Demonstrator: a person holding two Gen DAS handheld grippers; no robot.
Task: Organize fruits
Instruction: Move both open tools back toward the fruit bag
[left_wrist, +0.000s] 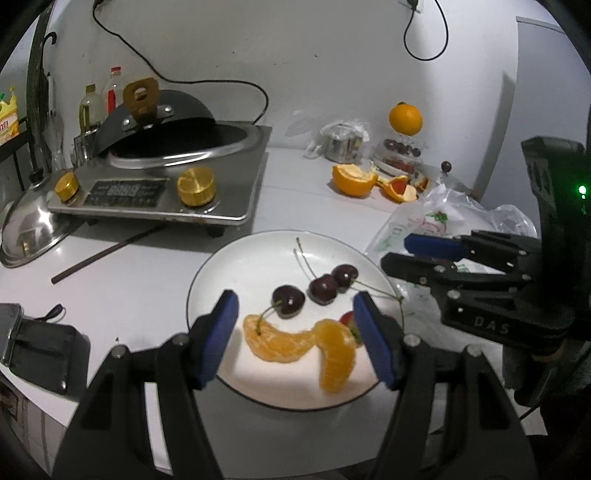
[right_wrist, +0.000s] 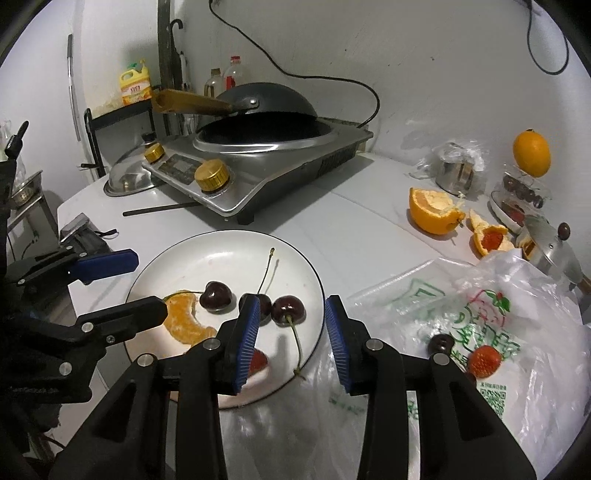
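The plate (left_wrist: 207, 291) sits in front of me on the white counter (left_wrist: 129, 288), and the fruit is laid out on it: three cherries (left_wrist: 288, 300) in a row with their stems trailing, two peeled orange segments (left_wrist: 275, 341) touching end to end below them, and a strawberry (left_wrist: 349, 318) by the right-hand segment (mostly hidden behind a finger in both views). My left gripper (left_wrist: 295, 343) hangs over the near part of the plate with its jaws wide apart and nothing between the pads; I see the segments through the gap. My right gripper (right_wrist: 290, 341) hovers above the plate's right edge, jaws parted somewhat less, gripping nothing; a cherry and its stem (right_wrist: 295, 341) lie on the plate below the gap.

Just right of the plate lies a crumpled plastic bag (right_wrist: 480, 314), with another strawberry (right_wrist: 484, 360) and a dark cherry (right_wrist: 441, 343) on it. Further back on the counter are orange peels (right_wrist: 434, 210), a whole orange (right_wrist: 531, 153) perched on a clear tub of fruit (right_wrist: 521, 192), and a small steel pot (right_wrist: 456, 173) in plastic wrap. To the left stands an induction cooker (left_wrist: 162, 184) with gold knobs and a black wok (left_wrist: 159, 125) on it, a steel lid (left_wrist: 29, 229) beside it, and a chopstick (left_wrist: 107, 254) lying in front.
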